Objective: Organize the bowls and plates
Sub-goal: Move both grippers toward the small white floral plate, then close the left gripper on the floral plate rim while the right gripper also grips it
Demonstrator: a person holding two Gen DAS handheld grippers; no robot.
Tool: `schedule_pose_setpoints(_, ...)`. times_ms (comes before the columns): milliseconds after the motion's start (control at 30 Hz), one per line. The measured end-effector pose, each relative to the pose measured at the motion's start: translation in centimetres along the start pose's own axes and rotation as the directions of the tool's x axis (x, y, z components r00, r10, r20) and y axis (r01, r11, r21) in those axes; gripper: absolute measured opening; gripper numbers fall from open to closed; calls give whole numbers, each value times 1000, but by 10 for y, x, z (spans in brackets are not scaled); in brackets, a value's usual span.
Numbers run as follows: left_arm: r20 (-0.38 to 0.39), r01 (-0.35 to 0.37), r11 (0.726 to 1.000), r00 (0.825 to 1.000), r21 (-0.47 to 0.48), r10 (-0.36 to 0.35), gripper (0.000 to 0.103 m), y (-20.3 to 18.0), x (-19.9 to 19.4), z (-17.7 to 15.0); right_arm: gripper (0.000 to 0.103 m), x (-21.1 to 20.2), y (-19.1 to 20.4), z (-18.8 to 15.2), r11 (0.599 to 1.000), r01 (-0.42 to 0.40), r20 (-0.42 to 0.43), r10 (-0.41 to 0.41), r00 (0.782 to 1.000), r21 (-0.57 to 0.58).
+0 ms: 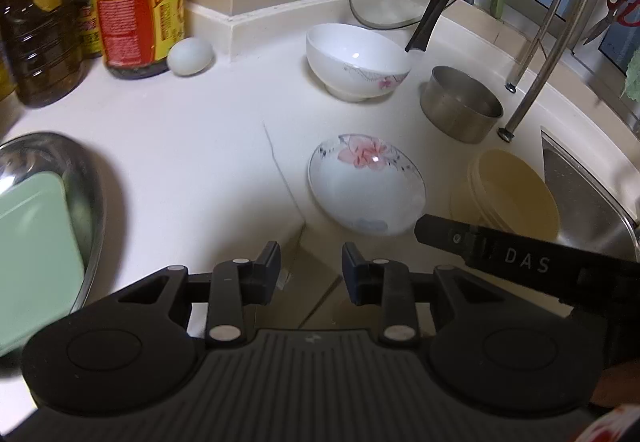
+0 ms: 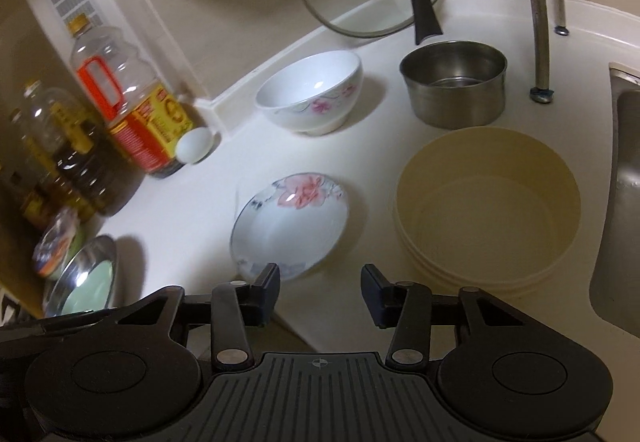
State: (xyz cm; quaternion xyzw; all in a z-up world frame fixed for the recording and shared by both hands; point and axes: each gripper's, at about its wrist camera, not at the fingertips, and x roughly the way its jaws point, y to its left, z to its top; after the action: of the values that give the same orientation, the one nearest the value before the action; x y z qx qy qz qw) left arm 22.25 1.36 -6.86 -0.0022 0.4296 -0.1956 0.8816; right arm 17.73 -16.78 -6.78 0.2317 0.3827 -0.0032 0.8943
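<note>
Your right gripper [image 2: 320,292] hung spread and empty just short of the floral plate [image 2: 290,224], and your left gripper [image 1: 311,268] was likewise spread, holding nothing, near the counter edge. Largest first: the cream tub [image 2: 488,210] sat beside the sink [image 2: 624,202], the plate lay between tub and oil bottle [image 2: 132,102], and the white bowl [image 2: 310,96] stood behind it, next to the steel saucepan [image 2: 454,86]. The plate's shallow glazed rim could have slipped from a pinch, and a careless sweep might have sent the egg [image 2: 195,146] rolling. The steel dish [image 1: 60,210] with its green tray was cut off, and motion blur hid the bottles' labels.
</note>
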Motion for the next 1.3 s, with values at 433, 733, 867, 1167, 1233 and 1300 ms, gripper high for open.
schedule_pose_setpoints(433,3,56,998,998,-8,-56,26,8,45,26,28,33,11,4,995,92,62,-95,994,45)
schedule_pose_setpoints(733,-15,71,998,997,-2,-71,16,13,64,35,19,52,18,9,984,180,73,-180,981,8)
schedule_pose_setpoints(867,-15,83,997,996,1,-83,11,15,69,39,16,57,19,12,982,191,72,-191,979,5)
schedule_pose_setpoints(1167,-11,77,997,997,1,-77,10,20,71,42,9,65,19,19,983,182,61,-182,981,4)
schedule_pose_setpoints(1233,-10,71,997,997,-6,-71,10,22,70,42,9,66,19,21,985,170,59,-170,984,4)
schedule_pose_setpoints(1300,-6,66,998,998,-16,-66,10,25,68,42,8,67,20,21,988,158,57,-157,986,-2)
